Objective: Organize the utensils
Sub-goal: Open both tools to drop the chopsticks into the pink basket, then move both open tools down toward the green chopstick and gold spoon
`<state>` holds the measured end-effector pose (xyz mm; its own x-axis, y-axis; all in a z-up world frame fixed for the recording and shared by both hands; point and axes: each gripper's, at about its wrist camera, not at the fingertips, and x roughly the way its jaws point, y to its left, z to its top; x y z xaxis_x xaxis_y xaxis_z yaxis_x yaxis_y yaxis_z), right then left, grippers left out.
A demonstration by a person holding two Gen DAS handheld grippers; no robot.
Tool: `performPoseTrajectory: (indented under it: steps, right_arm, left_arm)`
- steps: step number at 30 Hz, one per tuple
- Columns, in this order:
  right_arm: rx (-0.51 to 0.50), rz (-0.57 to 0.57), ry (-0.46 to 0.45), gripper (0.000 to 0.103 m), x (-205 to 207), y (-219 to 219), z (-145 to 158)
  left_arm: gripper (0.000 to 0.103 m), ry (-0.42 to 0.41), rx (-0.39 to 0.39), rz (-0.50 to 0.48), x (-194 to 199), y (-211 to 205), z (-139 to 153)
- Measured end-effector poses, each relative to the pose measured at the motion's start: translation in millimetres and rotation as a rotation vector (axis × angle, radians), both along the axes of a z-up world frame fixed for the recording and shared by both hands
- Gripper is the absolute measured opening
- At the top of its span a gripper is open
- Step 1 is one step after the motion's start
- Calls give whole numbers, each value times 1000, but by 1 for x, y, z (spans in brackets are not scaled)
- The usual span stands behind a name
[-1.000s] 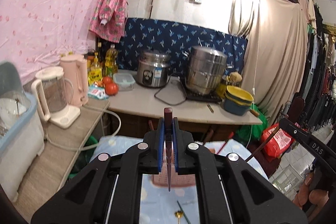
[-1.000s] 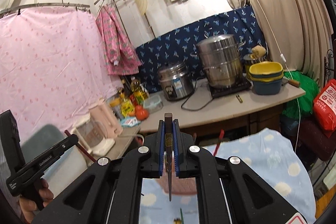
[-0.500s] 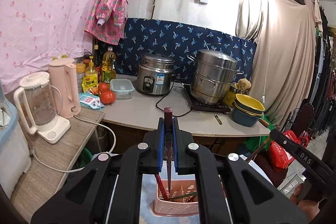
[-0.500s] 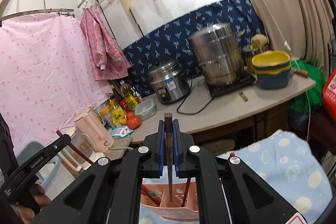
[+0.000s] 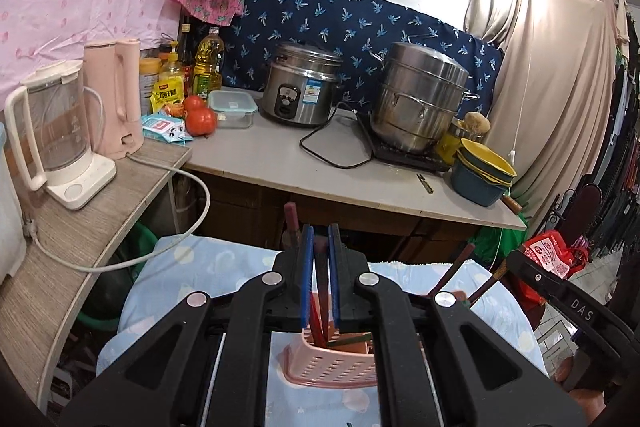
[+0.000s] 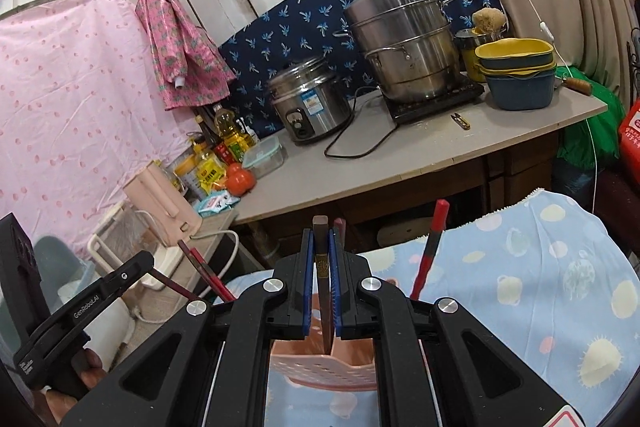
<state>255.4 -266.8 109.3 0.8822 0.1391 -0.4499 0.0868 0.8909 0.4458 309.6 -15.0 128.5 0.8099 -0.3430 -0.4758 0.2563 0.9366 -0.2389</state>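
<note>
At left, the left gripper (image 5: 319, 283) hung over the pink perforated plastic utensil basket (image 5: 332, 363), its blue-padded jaws slightly parted around a dark red chopstick (image 5: 320, 287) that appeared to be slipping down into the holder. Beside it, the right gripper (image 6: 321, 279) pinched a dark brown chopstick (image 6: 322, 267) upright, tip aimed into the same basket (image 6: 324, 367), likely so it would drop in cleanly. Further right, a red chopstick (image 6: 430, 247) already leaned in the basket, which stood on the blue patterned cloth (image 6: 540, 287) covering the table.
</note>
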Motion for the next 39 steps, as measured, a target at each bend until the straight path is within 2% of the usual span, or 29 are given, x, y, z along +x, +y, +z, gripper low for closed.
performPoseTrajectory:
  steps: [2,4,6,9,15,24,39]
  right_arm:
    - [-7,-1,7,9,-2,1,-4]
    - [-13,-15,7,16,-7,1,-7]
    - [-11,-26,4,29,-12,-1,-9]
    - [-13,-37,2,36,-19,-1,-11]
    - [-40,-29,11,37,-39,4,-14]
    - [-97,29,59,37,-84,28,-30]
    - [-177,98,117,37,-162,67,-56]
  left_arm:
    - [9,2,3,6,-2,1,-4]
    - [14,5,7,14,-4,2,-7]
    - [33,11,5,25,-6,4,-10]
    - [46,11,5,48,-11,8,-12]
    - [47,16,28,57,-28,11,-15]
    - [47,27,133,62,-71,4,-23]
    - [47,107,171,25,-143,-1,-57]
